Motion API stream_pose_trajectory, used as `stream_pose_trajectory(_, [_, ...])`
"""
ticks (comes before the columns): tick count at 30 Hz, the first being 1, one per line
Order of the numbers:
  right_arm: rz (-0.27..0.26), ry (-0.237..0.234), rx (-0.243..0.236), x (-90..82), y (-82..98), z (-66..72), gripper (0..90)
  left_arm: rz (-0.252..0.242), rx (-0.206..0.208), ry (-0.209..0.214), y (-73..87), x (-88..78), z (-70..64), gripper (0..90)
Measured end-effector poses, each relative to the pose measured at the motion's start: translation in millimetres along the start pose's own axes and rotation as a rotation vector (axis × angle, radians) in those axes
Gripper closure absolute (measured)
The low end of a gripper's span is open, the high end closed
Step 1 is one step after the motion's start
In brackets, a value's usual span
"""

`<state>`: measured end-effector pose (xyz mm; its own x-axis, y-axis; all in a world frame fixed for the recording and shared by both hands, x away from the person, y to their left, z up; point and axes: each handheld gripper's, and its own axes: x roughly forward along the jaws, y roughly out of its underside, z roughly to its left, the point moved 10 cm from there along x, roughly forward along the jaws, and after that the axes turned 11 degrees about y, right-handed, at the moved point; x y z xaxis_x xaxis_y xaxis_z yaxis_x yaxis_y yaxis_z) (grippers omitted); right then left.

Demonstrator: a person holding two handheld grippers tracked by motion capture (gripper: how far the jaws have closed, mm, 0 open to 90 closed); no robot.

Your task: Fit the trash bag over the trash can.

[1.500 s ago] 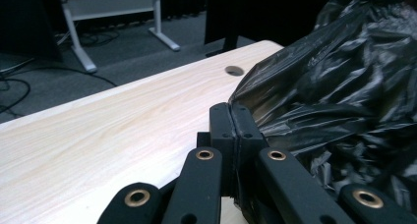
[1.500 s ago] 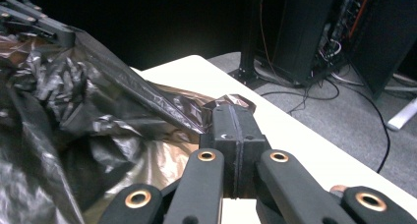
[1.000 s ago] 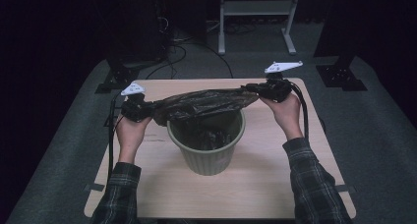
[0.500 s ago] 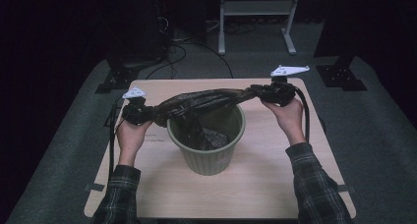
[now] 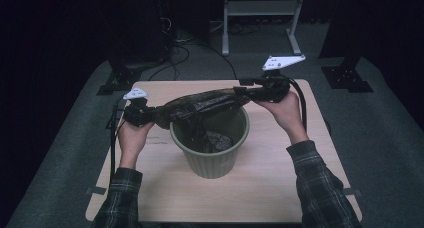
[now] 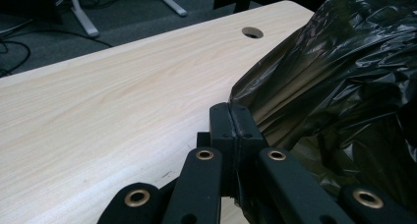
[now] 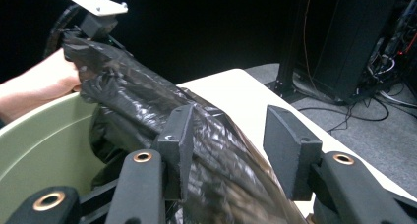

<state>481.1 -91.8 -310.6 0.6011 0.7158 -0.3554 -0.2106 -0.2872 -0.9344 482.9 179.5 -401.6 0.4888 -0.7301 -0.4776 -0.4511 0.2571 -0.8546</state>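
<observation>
**Bag stretched over bin, right jaws letting go**

Your left gripper (image 5: 150, 115) sits at approx 9 o'clock of the green bin (image 5: 210, 153), jaws pressed together and pinching the edge of the black bag (image 5: 200, 104). In the left gripper view the pads meet w/ the plastic caught between them (image 6: 231, 130), the bag (image 6: 339, 86) bunching off toward 3 o'clock over the pale tabletop (image 6: 108, 96).

Your right gripper (image 5: 242, 91) is at approx 1 o'clock of the bin, above its rim. Its jaws have just been opening: in the right gripper view they stand spread, the bag (image 7: 147, 101) running between them. It lies against the one at 9 o'clock, clear of the one at 3 o'clock, so no pinch there. Farther off in that view, the left hand (image 7: 39, 89) and its gripper hold the bag's far end.

The bag hangs as a twisted band across the bin's mouth, from 9 to 1 o'clock, w/ more black plastic down inside the bin. The bin stands upright near the tabletop (image 5: 260, 188) centre. Both forearms in plaid sleeves (image 5: 320, 188) come in from 6 o'clock.
</observation>
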Motion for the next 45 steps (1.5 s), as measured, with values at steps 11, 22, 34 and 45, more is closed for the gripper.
stream_pose_trajectory(11, [0.073, -0.066, 0.007, 23.4, 16.4, 3.1, 90.0, -0.006, -0.002, 0.005, -0.5, 0.0, -1.5, 89.9])
stream_pose_trajectory(22, [-0.001, -0.156, 0.006, -26.3, 22.7, 37.1, 90.0, -0.008, 0.004, 0.008, -1.3, -4.7, -5.5, 89.9])
stream_pose_trajectory(34, [0.007, -0.243, -0.033, -66.6, 58.5, 90.0, 90.0, -0.008, 0.002, 0.035, 3.7, -8.4, -16.8, 89.9])
stream_pose_trajectory(45, [0.019, -0.325, -0.042, -80.6, 89.4, 127.1, 90.0, -0.017, 0.016, 0.062, 4.6, -12.6, -31.1, 89.8])
